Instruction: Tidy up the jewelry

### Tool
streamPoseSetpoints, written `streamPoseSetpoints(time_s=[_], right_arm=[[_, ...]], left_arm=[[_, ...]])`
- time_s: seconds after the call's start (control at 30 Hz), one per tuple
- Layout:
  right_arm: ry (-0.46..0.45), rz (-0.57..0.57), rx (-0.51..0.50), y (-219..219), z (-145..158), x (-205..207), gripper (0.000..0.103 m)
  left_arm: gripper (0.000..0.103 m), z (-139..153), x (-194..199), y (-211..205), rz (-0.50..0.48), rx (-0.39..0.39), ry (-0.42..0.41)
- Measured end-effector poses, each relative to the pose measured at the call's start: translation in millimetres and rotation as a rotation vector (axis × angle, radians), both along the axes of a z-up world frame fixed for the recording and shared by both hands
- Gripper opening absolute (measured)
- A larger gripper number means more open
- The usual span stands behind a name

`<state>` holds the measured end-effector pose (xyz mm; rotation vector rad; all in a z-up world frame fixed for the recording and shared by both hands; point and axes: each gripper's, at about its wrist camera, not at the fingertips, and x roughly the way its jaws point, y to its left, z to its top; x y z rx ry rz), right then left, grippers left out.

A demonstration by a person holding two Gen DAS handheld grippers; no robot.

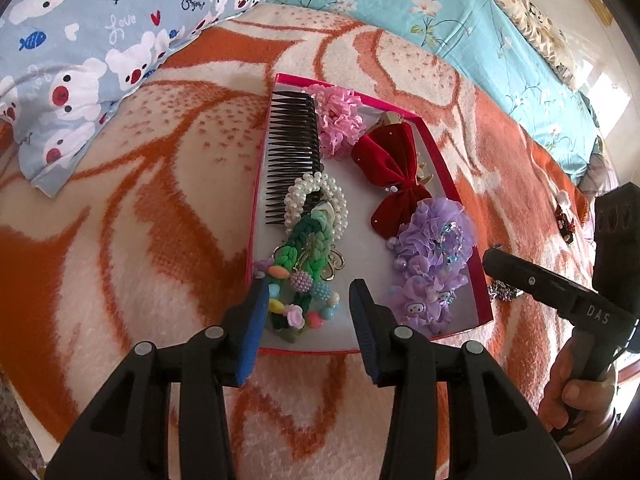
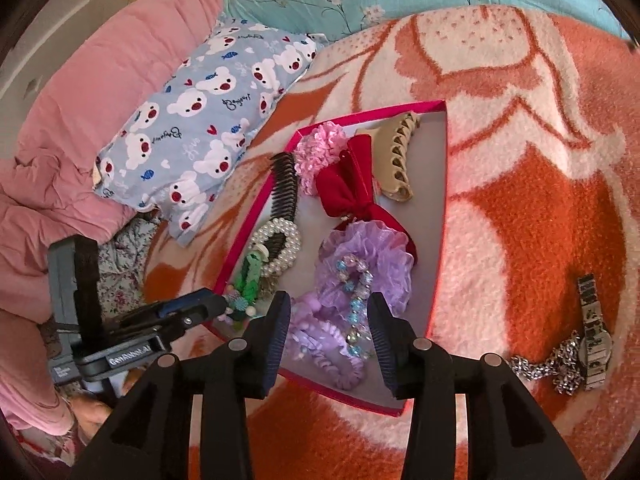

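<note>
A shallow pink-rimmed box (image 1: 436, 148) (image 2: 442, 208) lies on the blanket. In it are a black comb (image 1: 290, 148), a pink flower scrunchie (image 1: 340, 120), a red velvet bow (image 1: 386, 164), a pearl clip (image 1: 316, 196), a green braided piece (image 1: 310, 240), a colourful bead bracelet (image 1: 298, 300), purple scrunchies (image 1: 434, 236) and a beige claw clip (image 2: 396, 152). My left gripper (image 1: 308, 296) is open and empty over the box's near left corner. My right gripper (image 2: 330, 312) is open and empty above a blue bead bracelet (image 2: 356, 304). A wristwatch (image 2: 594, 332) and a silver chain (image 2: 552, 360) lie on the blanket right of the box.
An orange and white blanket (image 1: 140, 220) covers the bed. A bear-print pillow (image 1: 80, 60) (image 2: 200, 136) lies far left, a teal floral quilt (image 1: 460, 20) at the back, a pink quilt (image 2: 80, 120) to the left. A small red hair clip (image 1: 564, 220) lies far right.
</note>
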<state>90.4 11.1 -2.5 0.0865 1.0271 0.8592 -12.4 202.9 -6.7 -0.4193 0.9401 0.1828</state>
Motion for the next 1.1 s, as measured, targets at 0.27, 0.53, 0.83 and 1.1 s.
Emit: streamPoseSetpoints(time_s=[0.27,0.53,0.83,1.1], right_arm=[[-0.045,-0.004,-0.028,-9.5,4.3,-10.3,0.057],[-0.080,0.011,-0.053,-15.2,10.5,-22.5,0.076],[-0.120,0.023,-0.137,-25.2,9.0,-36.1,0.093],[-0.144,0.060,-0.203,-28.3,3.0,-51.8,0.096]], left_arm=[[0.061,5.3,-12.3,-3.0,0.006,0.027,0.002],[0.083,10.4,-25.6,-6.5,0.022,0.056,0.010],[0.086,14.2,-43.4,-6.0,0.069,0.078,0.037],[0.086,19.2,-52.7,-19.5,0.063,0.166,0.056]])
